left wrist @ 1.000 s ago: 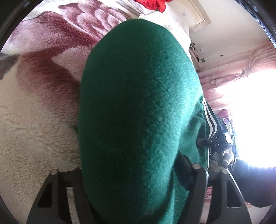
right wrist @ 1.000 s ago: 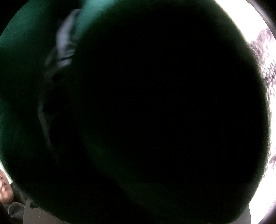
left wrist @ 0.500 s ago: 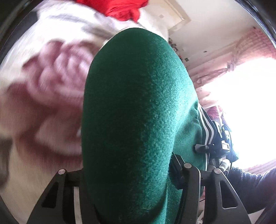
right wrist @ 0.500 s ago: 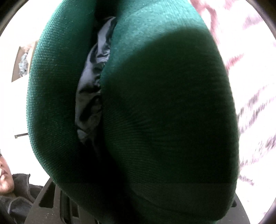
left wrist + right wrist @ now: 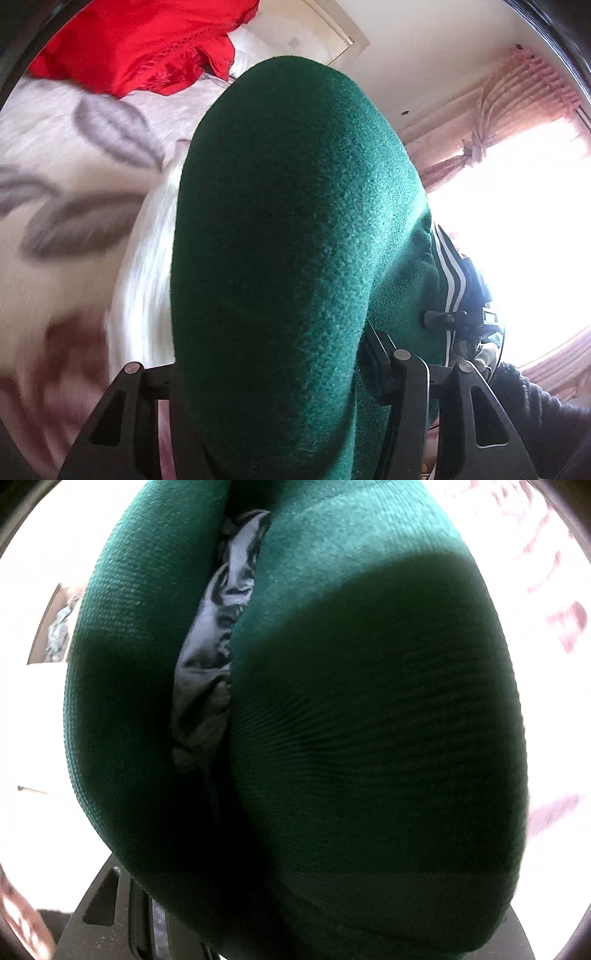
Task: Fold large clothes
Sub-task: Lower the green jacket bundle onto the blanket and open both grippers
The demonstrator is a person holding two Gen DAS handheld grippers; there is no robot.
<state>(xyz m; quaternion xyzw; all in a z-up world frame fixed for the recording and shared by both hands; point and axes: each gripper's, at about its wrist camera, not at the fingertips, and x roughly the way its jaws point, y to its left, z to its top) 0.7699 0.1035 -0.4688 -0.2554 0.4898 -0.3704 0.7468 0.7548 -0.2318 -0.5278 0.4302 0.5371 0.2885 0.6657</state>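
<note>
The left claw (image 5: 273,413) was clamped on a thick fold of the green garment (image 5: 295,236), which bulged up out of its jaws and filled the middle of the left wrist view. The cloth looked fleecy there, and it ran on to the right of the claw, where a dark band with white stripes (image 5: 448,273) lay against it. Behind the garment and to the claw's left lay the bed's blanket (image 5: 74,177), pale with grey leaf shapes and a reddish pattern, blurred. Farther ahead on the left sat a red cloth (image 5: 147,40). To the claw's right hung pink curtains (image 5: 517,103) beside a very bright window (image 5: 524,229), and a dark-sleeved arm (image 5: 535,406) came in from the lower right.

In the right wrist view the same green garment (image 5: 369,720) swelled so close to the lens that it covered nearly everything, with a grey, shiny lining (image 5: 214,635) showing in the cleft between two of its folds. Only the black base of the right claw (image 5: 110,915) showed below the cloth; its fingers were buried under the fabric, so I could not tell whether it was closed on it.
</note>
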